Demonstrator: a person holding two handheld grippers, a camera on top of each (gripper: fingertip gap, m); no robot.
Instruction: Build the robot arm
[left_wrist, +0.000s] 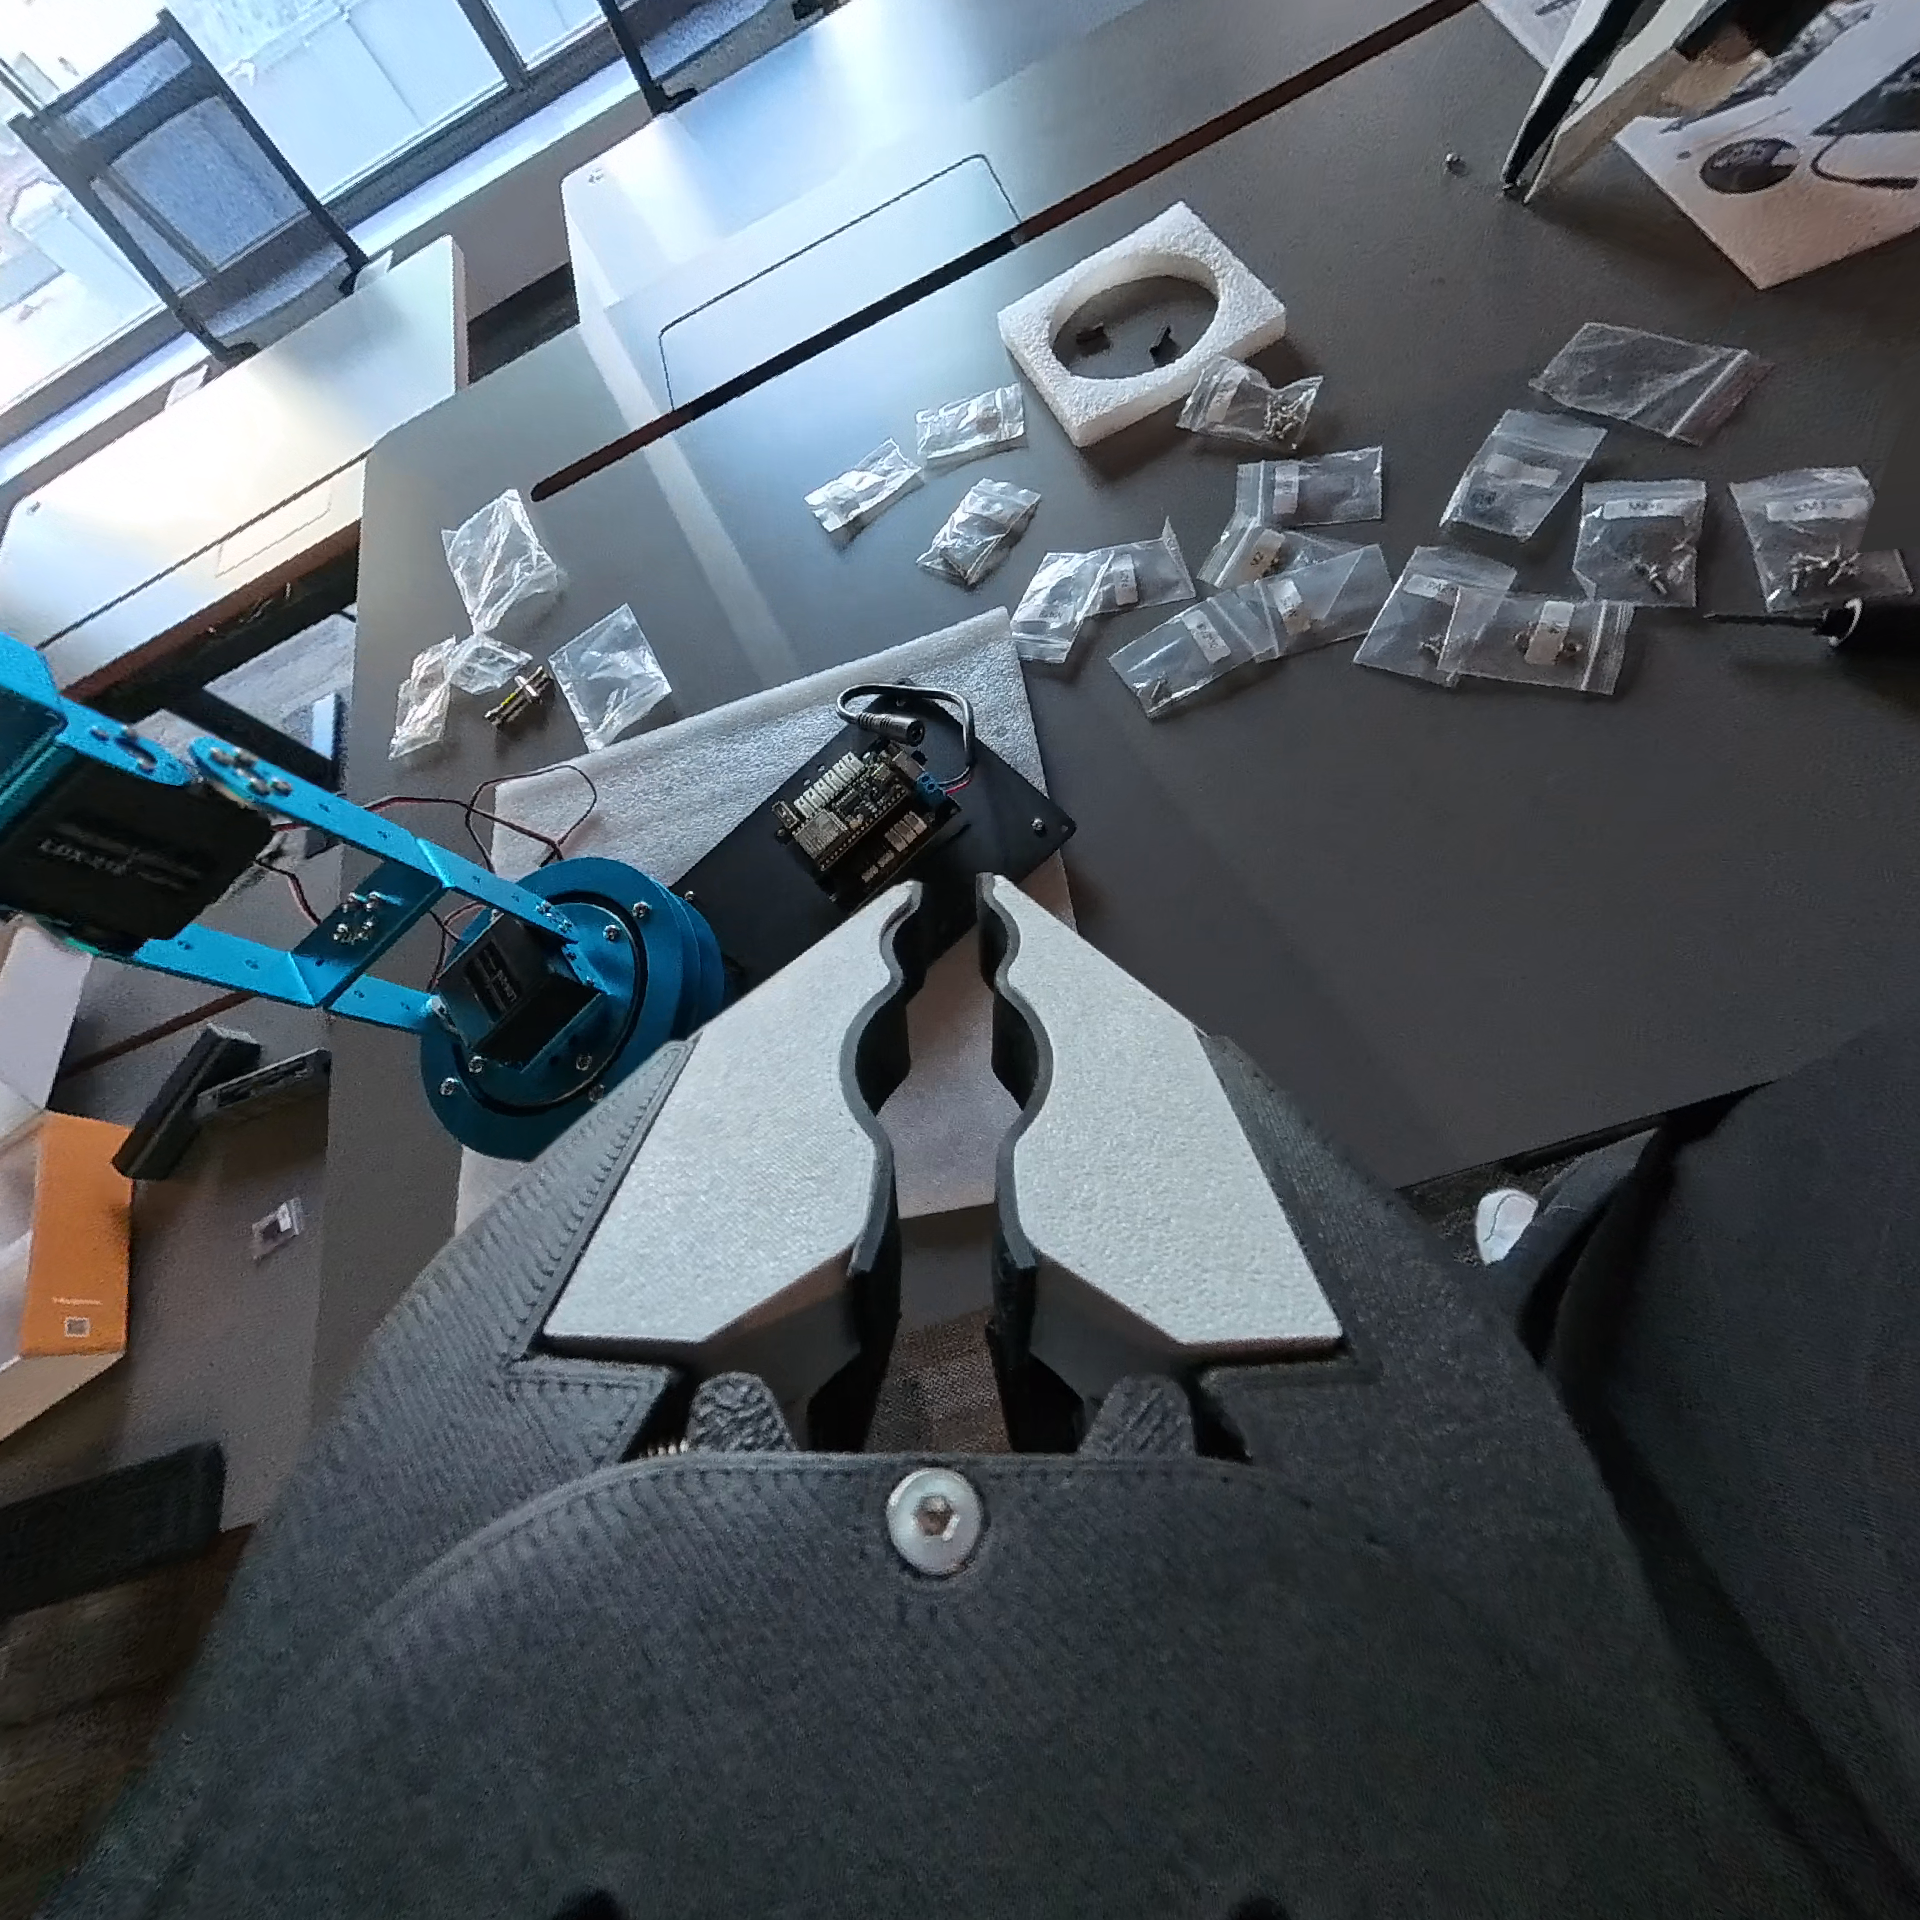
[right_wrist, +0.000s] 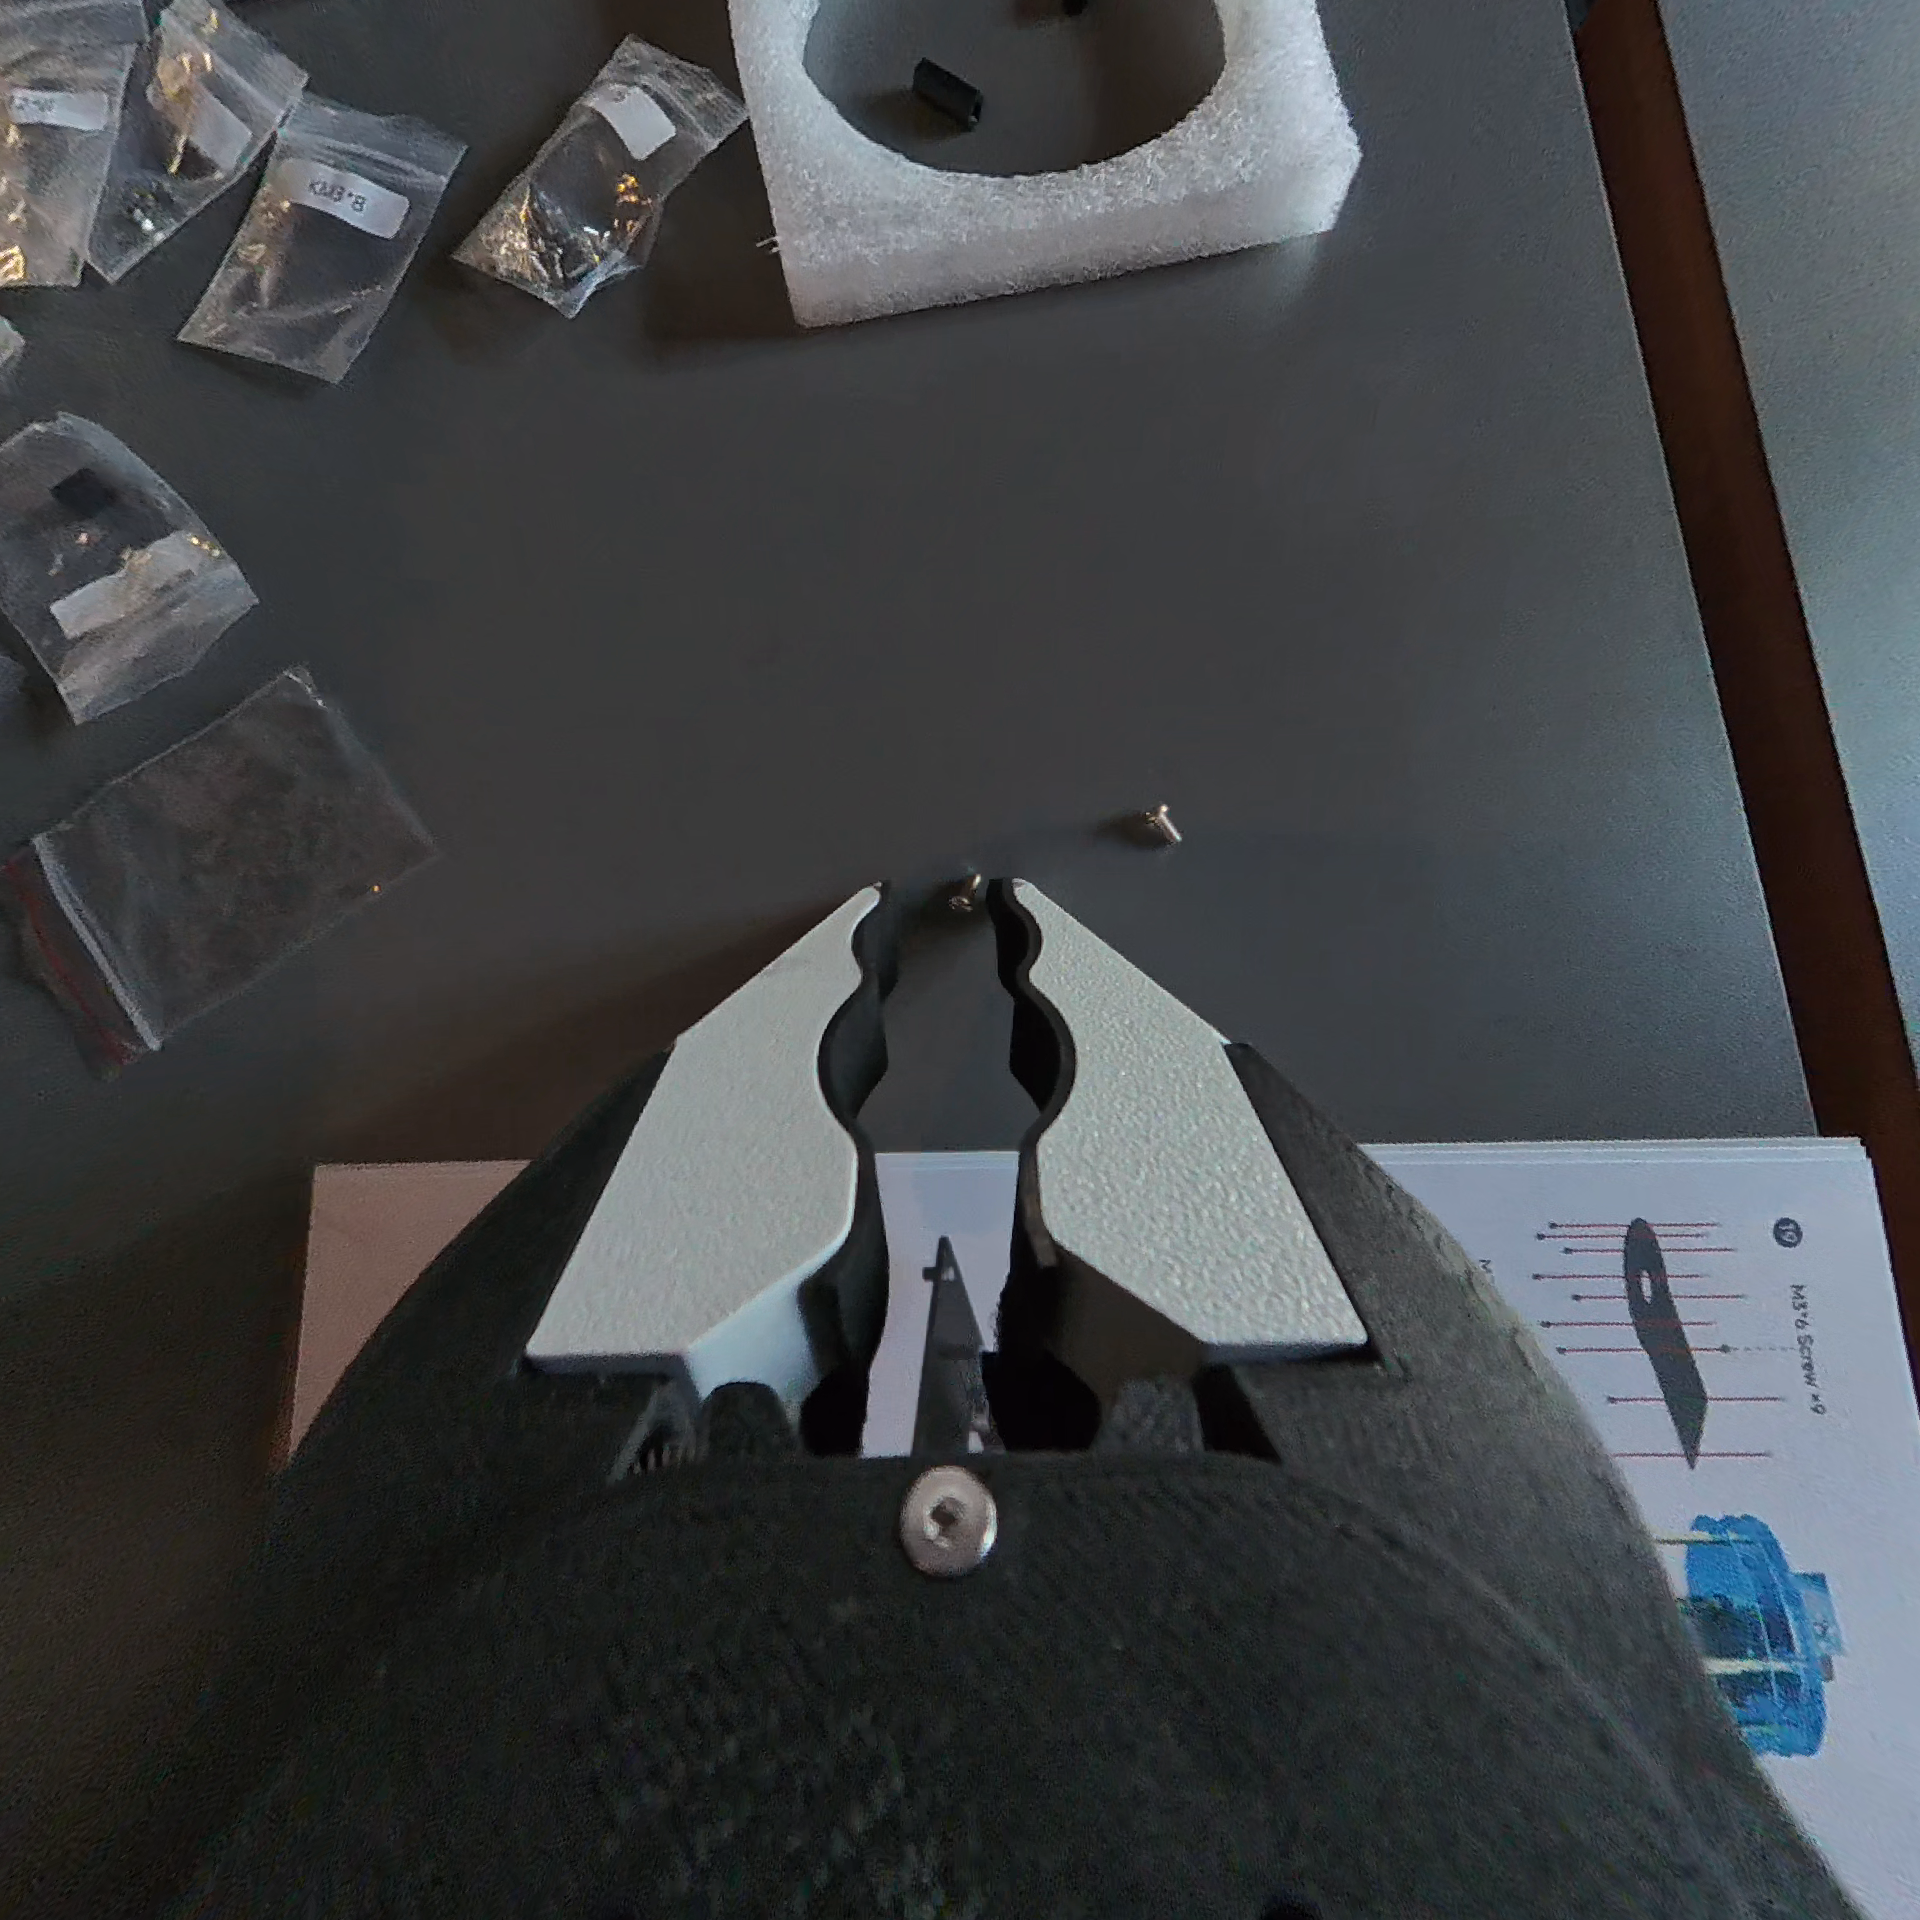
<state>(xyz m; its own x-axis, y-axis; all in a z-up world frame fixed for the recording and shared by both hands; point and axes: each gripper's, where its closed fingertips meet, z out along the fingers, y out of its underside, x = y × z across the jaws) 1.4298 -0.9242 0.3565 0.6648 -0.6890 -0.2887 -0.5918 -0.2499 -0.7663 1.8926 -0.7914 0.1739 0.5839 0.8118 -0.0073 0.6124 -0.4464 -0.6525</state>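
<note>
**Two open claws over a cluttered desk: a loose screw at one set of tips, a circuit board near the other**

The right claw (right_wrist: 943, 896) hangs low over the dark matte desk (right_wrist: 935, 582), its jaws a narrow gap apart and holding nothing. A small silver screw (right_wrist: 963, 894) lies on the desk right between the tips; whether it touches either tip I cannot tell. A second screw (right_wrist: 1155, 826) lies just beside it, toward the desk's right edge. Both are tiny, round-headed and smooth, so a pinch from the wavy, hard jaw faces could squirt one sideways and send it rolling across the slick surface. A printed instruction sheet (right_wrist: 1621, 1351) lies under the claw's body.

The left claw (left_wrist: 948, 896) is likewise parted a little and empty, poised above a thin white foam sheet (left_wrist: 790, 727) near the desk's front edge. On that sheet rests a black plate carrying a circuit board (left_wrist: 868, 821), with a blue anodised metal arm (left_wrist: 395, 883) on a round turntable base beside it. Thin red and black wires (left_wrist: 520, 800) trail loose there; a careless dip might snag them or scrape the board's pins.

Crinkled clear bags (left_wrist: 1288, 603) of hardware scatter toward the far edge, by a white foam block (right_wrist: 1039, 166) with an oval cut-out.
</note>
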